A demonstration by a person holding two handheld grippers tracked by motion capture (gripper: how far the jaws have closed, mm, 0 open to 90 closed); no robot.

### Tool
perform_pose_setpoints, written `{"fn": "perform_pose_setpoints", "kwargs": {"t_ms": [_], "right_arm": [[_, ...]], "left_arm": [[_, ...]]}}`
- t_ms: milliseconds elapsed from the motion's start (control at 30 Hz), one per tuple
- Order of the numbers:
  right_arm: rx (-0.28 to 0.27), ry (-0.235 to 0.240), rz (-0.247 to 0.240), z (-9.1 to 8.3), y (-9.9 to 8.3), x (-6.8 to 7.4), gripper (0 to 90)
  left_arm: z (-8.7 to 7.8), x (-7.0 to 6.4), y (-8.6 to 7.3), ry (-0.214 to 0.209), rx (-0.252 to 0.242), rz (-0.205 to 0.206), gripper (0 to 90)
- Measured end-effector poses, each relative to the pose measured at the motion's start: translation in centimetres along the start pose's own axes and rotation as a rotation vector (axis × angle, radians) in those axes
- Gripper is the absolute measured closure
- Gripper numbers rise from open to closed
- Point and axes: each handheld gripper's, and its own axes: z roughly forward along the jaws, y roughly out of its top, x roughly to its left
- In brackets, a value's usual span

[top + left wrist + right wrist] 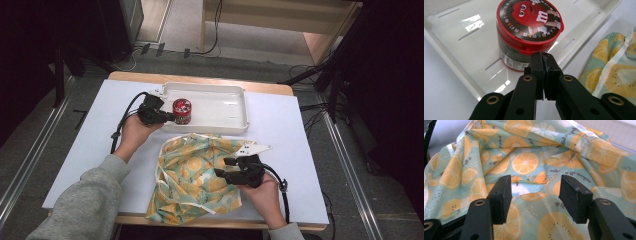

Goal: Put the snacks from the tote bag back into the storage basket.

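Candy jar parked in the tray, fruit-print bag spread out on the table

The red-lidded candy jar (529, 32) is stood upright in the white tray (227, 107), with the left claw (543, 62) pressed together right at its lid edge, nothing clamped. The right claw (535, 195) is held apart over the fruit-print cloth bag (526, 162), which is crumpled on the table (280, 125) just in front of the tray.

One red-lidded candy jar (181, 111) is counted, standing in one white tray (235, 122). One fruit-printed cloth bag (192, 175) is seen on one white-topped table (90, 150). Two handheld grippers are counted, the left gripper (170, 117) and the right gripper (222, 167).
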Motion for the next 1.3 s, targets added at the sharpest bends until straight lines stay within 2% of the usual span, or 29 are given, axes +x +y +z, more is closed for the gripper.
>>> {"fn": "perform_pose_setpoints", "kwargs": {"t_ms": [333,533,933,1100,1300], "right_arm": [[0.000,0.001,0.001,0.0,0.0,0.0,44.9],[0.000,0.001,0.000,0.0,0.0,0.0,44.9],[-0.001,0.001,-0.001,0.0,0.0,0.1,44.9],[0.003,0.001,0.003,0.0,0.0,0.0,45.0],[0.001,0.002,0.000,0.0,0.0,0.0,45.0]], "left_arm": [[-0.2,0.6,0.0,0.008,-0.010,-0.022,88.6],[-0.2,1.0,0.2,0.016,-0.005,-0.021,88.5],[-0.2,1.7,0.2,0.021,-0.030,-0.052,88.0],[-0.2,2.2,0.0,0.008,-0.036,-0.072,87.4],[-0.4,2.2,0.0,-0.005,-0.027,-0.077,84.6]]}}
